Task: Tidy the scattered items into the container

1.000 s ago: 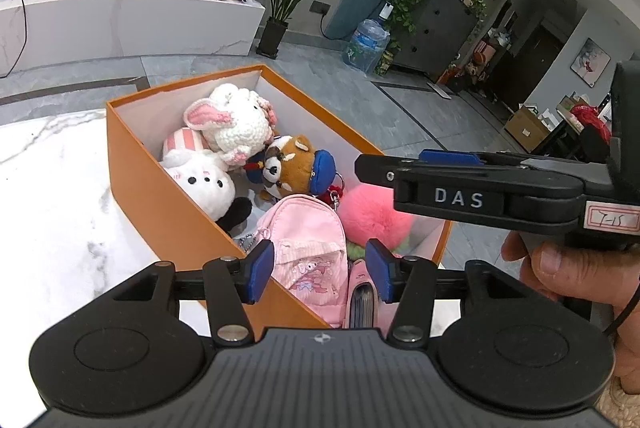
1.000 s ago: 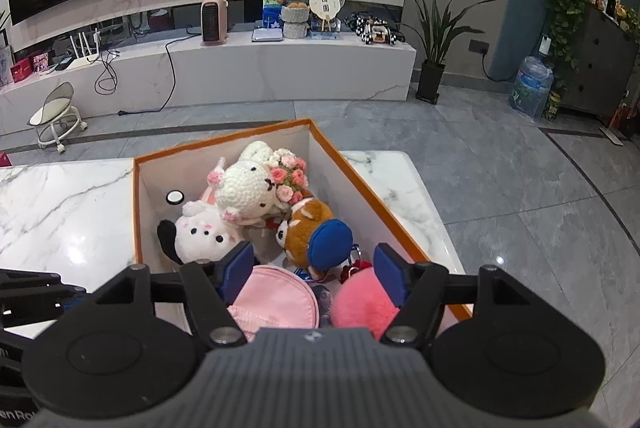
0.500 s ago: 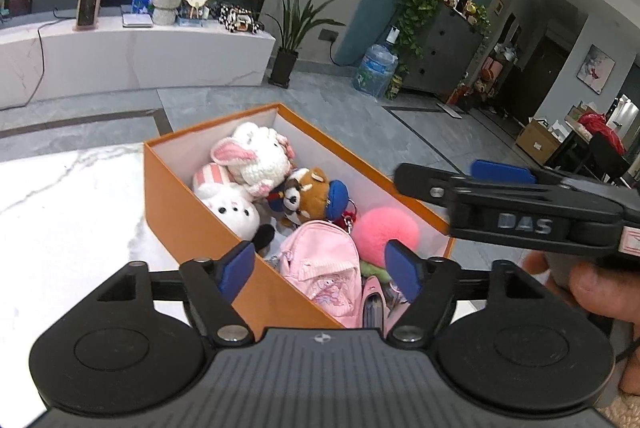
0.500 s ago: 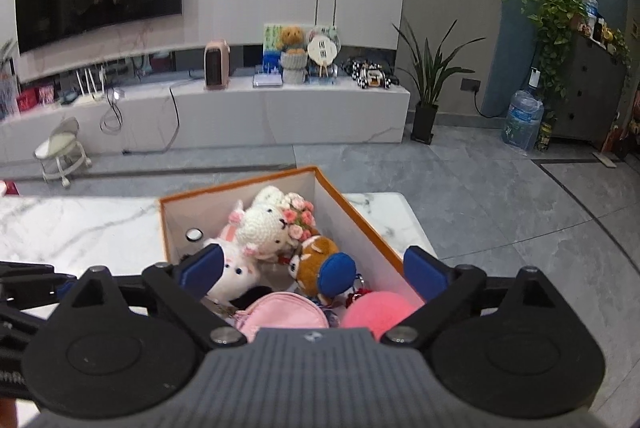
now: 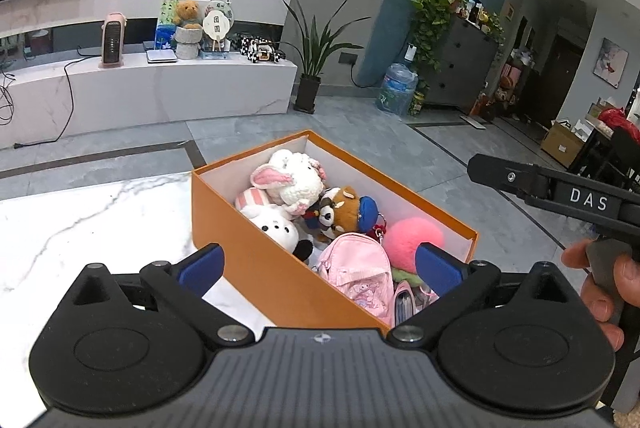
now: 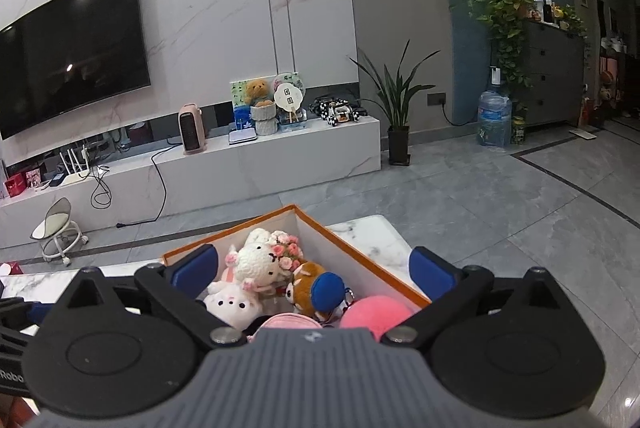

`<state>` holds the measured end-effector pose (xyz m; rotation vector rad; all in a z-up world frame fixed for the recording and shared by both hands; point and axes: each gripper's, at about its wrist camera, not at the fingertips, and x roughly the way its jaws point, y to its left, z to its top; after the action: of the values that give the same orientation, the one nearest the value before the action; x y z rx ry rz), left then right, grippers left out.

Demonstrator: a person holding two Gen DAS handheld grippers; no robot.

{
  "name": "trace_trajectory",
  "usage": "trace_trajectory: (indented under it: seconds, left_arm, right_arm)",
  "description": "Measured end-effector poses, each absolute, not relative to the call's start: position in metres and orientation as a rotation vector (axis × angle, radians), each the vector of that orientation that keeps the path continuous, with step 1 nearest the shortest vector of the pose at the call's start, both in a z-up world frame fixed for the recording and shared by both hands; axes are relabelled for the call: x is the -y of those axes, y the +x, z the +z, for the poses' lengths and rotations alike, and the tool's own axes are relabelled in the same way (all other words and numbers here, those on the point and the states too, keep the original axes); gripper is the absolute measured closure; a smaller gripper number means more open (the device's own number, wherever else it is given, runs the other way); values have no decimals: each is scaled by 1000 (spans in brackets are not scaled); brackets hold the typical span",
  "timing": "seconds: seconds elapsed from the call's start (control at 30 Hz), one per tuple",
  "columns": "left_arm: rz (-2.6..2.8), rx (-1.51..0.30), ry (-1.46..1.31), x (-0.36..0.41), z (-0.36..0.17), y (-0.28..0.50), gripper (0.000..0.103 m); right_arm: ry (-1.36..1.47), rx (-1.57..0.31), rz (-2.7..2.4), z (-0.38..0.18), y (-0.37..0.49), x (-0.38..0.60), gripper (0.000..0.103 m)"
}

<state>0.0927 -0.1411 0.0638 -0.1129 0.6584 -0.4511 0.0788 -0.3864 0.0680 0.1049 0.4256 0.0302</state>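
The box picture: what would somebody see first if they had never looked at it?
First comes the bright orange box on the white marble table, packed with soft toys. A fluffy pink ball and a pink mini backpack fill its near end, and a white crocheted bunny lies at the far end. Both grippers, left and right, hang open above it.

Beyond my work area I see a wall-mounted television (image 6: 68, 56) above a long white ledge (image 6: 240, 164) carrying a pink heater (image 6: 192, 128) and a teddy bear (image 6: 258, 93). A potted plant (image 6: 396, 100) stands on the grey tiled floor (image 6: 500, 208), a water jug (image 6: 495, 118) beside a dark dresser (image 6: 554, 76).
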Motion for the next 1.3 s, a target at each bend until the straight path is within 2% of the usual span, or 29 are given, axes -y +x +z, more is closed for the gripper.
trace_trajectory:
  seconds: [0.47,0.73,0.87,1.3]
  left_arm:
    - [-320,-602,-48,132,67,80,0]
    - [-270,-643,0,137,60,85,0]
    - [-236,-675,32,140,53,89,0]
    - [-212,-706,63,145,45,95,0]
  right_arm:
    - [108,-433,-101,57,49,368,1]
    - [5,-508,-224,41,54,347,1]
    - [50,-594,-218,28,61,346,1]
    - [42,-641,-230,20,61,342,1]
